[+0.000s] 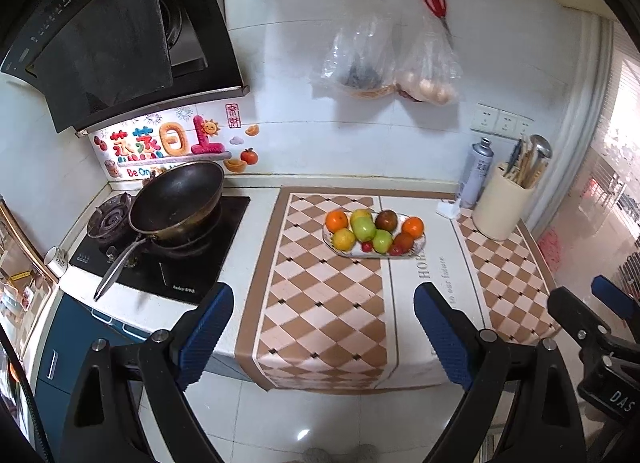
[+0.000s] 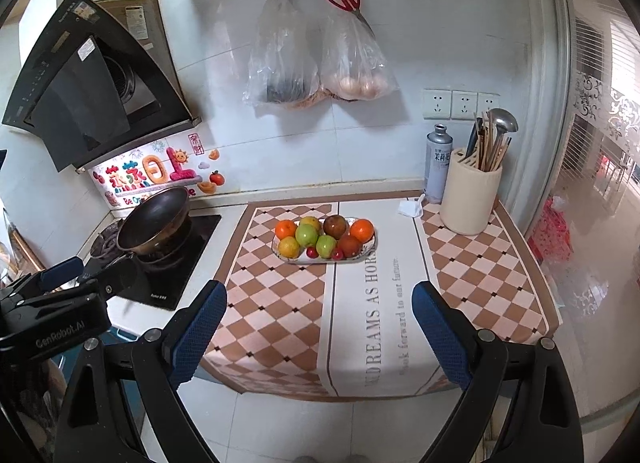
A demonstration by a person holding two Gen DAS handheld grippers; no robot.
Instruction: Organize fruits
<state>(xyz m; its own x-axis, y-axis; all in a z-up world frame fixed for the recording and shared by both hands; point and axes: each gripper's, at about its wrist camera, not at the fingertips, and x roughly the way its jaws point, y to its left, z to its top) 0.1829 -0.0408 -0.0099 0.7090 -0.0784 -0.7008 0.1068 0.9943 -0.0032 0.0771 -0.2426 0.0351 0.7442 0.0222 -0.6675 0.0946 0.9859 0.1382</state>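
A white oval plate [image 1: 420, 250] [image 2: 362, 257] stands on the checkered cloth [image 1: 320, 303] [image 2: 276, 303] at the back of the counter. It holds oranges [image 1: 337, 220] [image 2: 286, 229], green apples [image 1: 364, 228] [image 2: 306, 234], a yellow fruit, dark red fruits and small red ones. My left gripper [image 1: 323, 327] is open and empty, held back over the counter's front edge. My right gripper [image 2: 319, 327] is open and empty, also well short of the plate. Each gripper shows at the edge of the other's view.
A black wok [image 1: 176, 203] [image 2: 154, 223] sits on the stove at the left under a range hood. A cream utensil holder [image 1: 502, 203] [image 2: 470, 199] and a grey spray can [image 1: 476, 173] [image 2: 438, 163] stand at the back right. Two plastic bags and red scissors hang on the wall.
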